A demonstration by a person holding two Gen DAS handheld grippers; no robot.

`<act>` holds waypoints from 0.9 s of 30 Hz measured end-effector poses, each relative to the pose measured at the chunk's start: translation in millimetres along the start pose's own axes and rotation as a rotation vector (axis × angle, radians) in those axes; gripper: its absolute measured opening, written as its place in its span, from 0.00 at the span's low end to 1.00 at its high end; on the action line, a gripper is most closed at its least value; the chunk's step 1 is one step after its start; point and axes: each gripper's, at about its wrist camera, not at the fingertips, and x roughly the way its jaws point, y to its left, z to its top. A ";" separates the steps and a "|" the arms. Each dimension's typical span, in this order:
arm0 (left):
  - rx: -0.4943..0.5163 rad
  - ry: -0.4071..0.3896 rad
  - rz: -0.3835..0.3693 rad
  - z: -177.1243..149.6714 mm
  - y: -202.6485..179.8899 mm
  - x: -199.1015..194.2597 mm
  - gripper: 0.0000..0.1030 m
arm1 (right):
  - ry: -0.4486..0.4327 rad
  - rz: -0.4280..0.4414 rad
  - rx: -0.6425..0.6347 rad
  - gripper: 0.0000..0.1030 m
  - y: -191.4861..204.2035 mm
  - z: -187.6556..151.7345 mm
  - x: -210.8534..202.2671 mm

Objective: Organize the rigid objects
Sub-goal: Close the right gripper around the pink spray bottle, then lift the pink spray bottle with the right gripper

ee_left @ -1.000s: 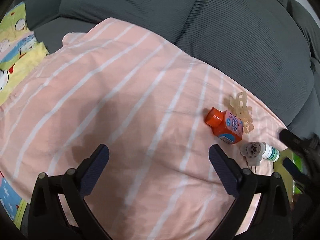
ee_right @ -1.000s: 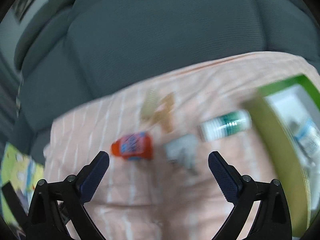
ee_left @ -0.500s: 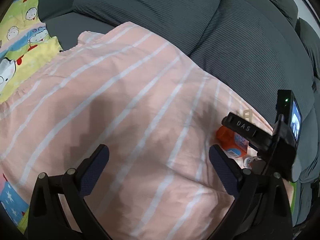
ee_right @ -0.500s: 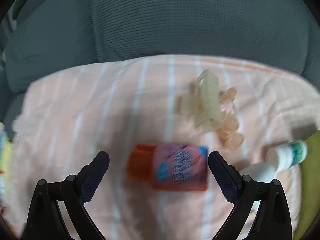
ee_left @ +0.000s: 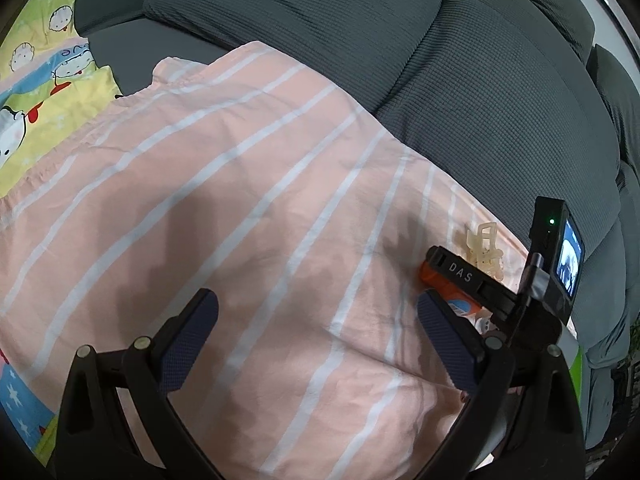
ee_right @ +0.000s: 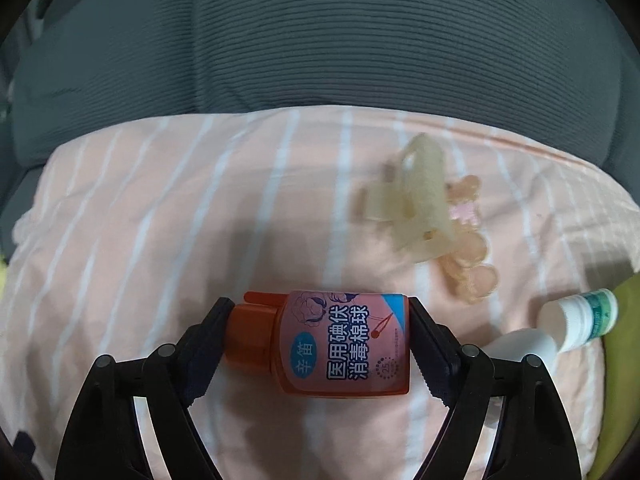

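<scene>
While the grey sofa (ee_left: 500,92) fills the background, we see a pink striped cloth (ee_left: 240,208) spread over its seat, with a yellow cartoon-print blanket (ee_left: 36,92) at the cloth's far left edge. Our left gripper (ee_left: 318,332) hangs above bare cloth, its jaws spread wide with nothing between them. Our right gripper (ee_right: 318,338) has just been closing — its pads now touch both ends of the orange bottle (ee_right: 340,344), which lies on its side on the cloth, cap toward the left pad. Just beyond the bottle rests a pale hair clip (ee_right: 420,200), with a pinkish clip (ee_right: 472,256) touching it. A small white bottle (ee_right: 580,318) lies to the right, beside a green edge (ee_right: 624,300).
</scene>
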 end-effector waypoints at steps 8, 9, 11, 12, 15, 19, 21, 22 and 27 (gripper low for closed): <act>-0.022 -0.011 -0.002 0.5 4.8 -1.6 0.96 | 0.037 0.211 0.052 0.82 -8.7 -27.3 -46.9; -0.024 -0.011 -0.001 1.1 5.5 -1.1 0.96 | 0.054 0.221 0.056 0.82 -9.6 -31.4 -47.4; -0.034 -0.005 -0.001 1.0 7.6 0.3 0.96 | 0.084 0.232 0.041 0.82 -9.9 -45.8 -52.2; -0.036 0.000 -0.001 0.3 8.3 0.8 0.96 | 0.095 0.234 0.034 0.82 -9.0 -50.7 -51.1; -0.031 0.008 0.000 0.3 7.9 2.6 0.96 | 0.145 0.224 -0.020 0.82 -0.4 -64.9 -44.6; -0.019 0.028 -0.001 -1.7 5.1 6.8 0.96 | 0.168 0.230 -0.011 0.82 -5.9 -66.9 -43.7; -0.013 0.044 -0.008 -2.4 3.6 9.7 0.96 | 0.160 0.238 0.006 0.83 -11.4 -66.0 -47.3; -0.012 0.049 -0.010 -2.6 3.1 10.7 0.96 | 0.154 0.243 0.015 0.83 -13.8 -66.2 -50.3; 0.012 0.082 -0.037 -6.9 -5.0 15.5 0.96 | 0.126 0.332 0.099 0.87 -38.1 -66.9 -62.7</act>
